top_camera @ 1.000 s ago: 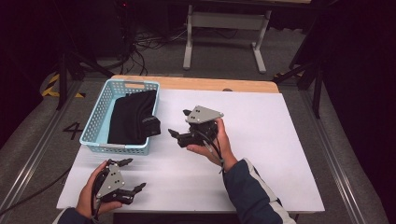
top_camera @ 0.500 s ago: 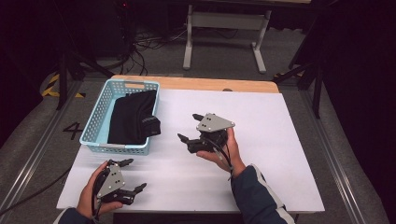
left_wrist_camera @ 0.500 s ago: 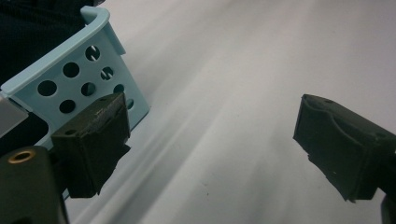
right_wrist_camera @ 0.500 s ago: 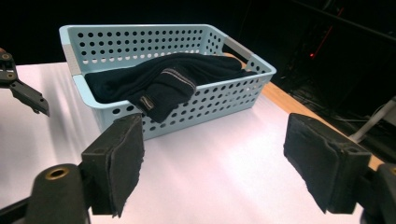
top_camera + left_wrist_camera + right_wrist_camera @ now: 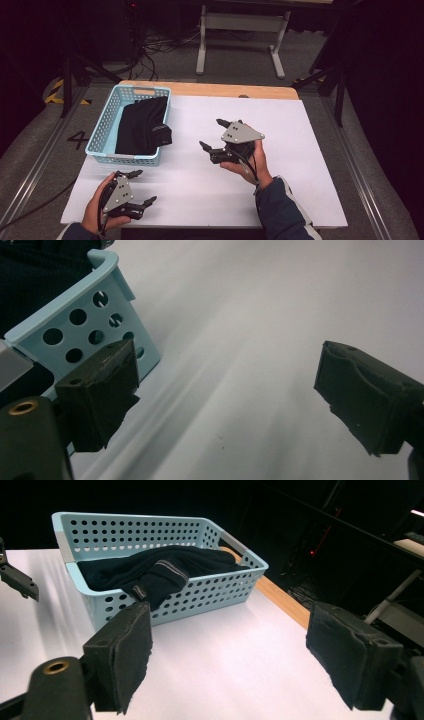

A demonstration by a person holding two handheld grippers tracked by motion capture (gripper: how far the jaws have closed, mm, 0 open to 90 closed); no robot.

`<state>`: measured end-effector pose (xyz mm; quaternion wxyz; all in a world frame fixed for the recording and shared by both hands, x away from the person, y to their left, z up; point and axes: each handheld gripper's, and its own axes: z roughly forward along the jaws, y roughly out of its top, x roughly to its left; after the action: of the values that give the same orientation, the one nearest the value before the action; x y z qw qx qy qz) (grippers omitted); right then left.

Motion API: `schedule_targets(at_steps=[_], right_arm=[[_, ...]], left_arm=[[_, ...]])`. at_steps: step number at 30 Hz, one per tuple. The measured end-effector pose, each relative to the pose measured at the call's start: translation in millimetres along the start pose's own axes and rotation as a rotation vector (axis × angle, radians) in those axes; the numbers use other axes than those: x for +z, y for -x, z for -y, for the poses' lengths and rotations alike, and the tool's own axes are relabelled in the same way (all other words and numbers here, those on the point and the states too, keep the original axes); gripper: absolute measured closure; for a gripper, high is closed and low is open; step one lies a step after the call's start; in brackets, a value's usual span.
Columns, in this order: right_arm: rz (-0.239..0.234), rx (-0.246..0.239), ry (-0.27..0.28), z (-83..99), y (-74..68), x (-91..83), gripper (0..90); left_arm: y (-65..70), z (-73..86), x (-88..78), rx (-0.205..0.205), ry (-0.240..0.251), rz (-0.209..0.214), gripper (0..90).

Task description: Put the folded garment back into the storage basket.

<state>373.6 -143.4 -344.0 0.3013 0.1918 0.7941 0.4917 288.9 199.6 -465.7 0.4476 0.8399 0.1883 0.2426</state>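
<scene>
A light blue perforated basket (image 5: 101,123) stands at the table's left, with a black garment (image 5: 141,125) lying in it. One cuff (image 5: 163,135) of the garment hangs over the basket's right rim. My right gripper (image 5: 212,134) hovers over the middle of the table, well right of the basket and pointing toward it. It is open and empty, and in the right gripper view (image 5: 227,665) the basket (image 5: 220,587) and garment (image 5: 155,570) lie ahead of its jaws. My left gripper (image 5: 146,186) rests open and empty near the front left edge, just in front of the basket (image 5: 85,325).
The white table sheet (image 5: 300,150) runs bare to the right of the right hand. A wooden strip (image 5: 210,90) lines the far edge. Beyond the table are a white stand's legs (image 5: 240,45), cables and dark floor.
My right gripper has drawn away from the basket, moving rightward toward the table's middle. The left gripper, basket and garment have stayed put.
</scene>
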Motion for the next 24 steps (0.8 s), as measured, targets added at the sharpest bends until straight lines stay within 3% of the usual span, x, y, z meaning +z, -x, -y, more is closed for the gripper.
schedule_targets(at_steps=[2,10,21,24], right_arm=[[0.01,-0.004,-0.003,0.2,0.7,-2.5,18.8],[0.014,-0.013,-0.02,2.0,1.0,-10.4,19.3],[0.031,-0.003,0.011,3.3,2.5,-23.7,17.4],[0.043,-0.021,0.008,4.1,2.0,-26.5,17.3]], left_arm=[[-0.2,-0.5,-0.3,0.015,-0.003,-0.003,11.3],[-0.1,-0.3,0.7,0.007,-0.006,0.001,11.3],[-0.6,0.0,1.4,0.009,-0.01,0.009,11.3],[-0.9,0.0,1.6,0.01,-0.011,0.009,11.3]])
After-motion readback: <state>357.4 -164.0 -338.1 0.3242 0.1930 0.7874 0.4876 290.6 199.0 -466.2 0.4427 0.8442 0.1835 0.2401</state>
